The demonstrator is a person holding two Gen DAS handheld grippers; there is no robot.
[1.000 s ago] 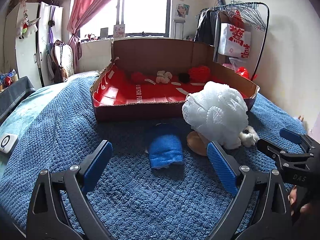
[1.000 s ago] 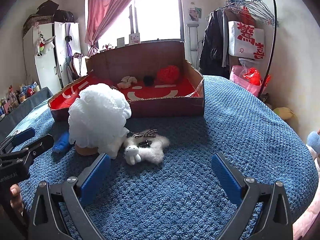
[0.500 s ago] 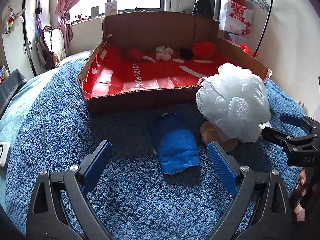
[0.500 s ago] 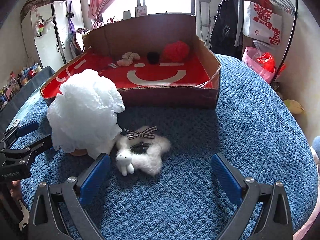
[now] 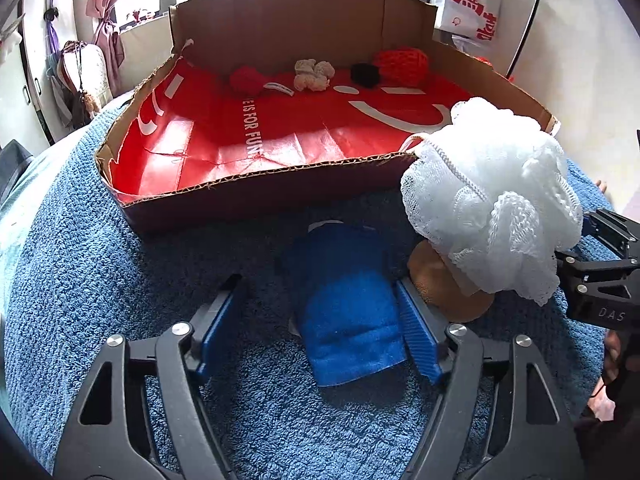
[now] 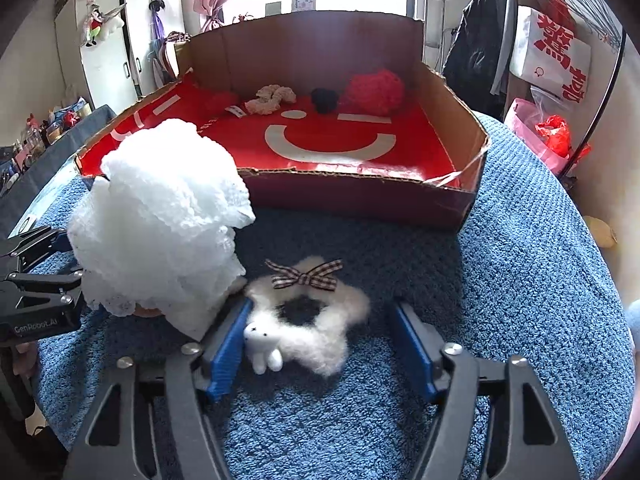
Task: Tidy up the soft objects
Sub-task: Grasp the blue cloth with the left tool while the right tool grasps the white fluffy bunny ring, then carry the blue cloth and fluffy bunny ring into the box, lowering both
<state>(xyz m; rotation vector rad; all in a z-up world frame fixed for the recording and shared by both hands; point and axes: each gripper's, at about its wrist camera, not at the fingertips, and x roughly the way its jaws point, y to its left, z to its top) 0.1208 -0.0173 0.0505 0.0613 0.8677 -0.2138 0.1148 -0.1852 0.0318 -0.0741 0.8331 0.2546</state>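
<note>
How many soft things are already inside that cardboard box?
4, in a row along the far wall of the cardboard box: a red ball at the left, a beige scrunchie, a small black puff, then a bigger red puff.

tan round object (image 5: pixel 448 296) mostly hidden under white mesh pouf (image 5: pixel 492 208), identity unclear

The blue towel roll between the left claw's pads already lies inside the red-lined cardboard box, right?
No. The blue towel roll lies on the blue blanket in front of the cardboard box, between the left claw pads, as the left wrist view shows.
</note>
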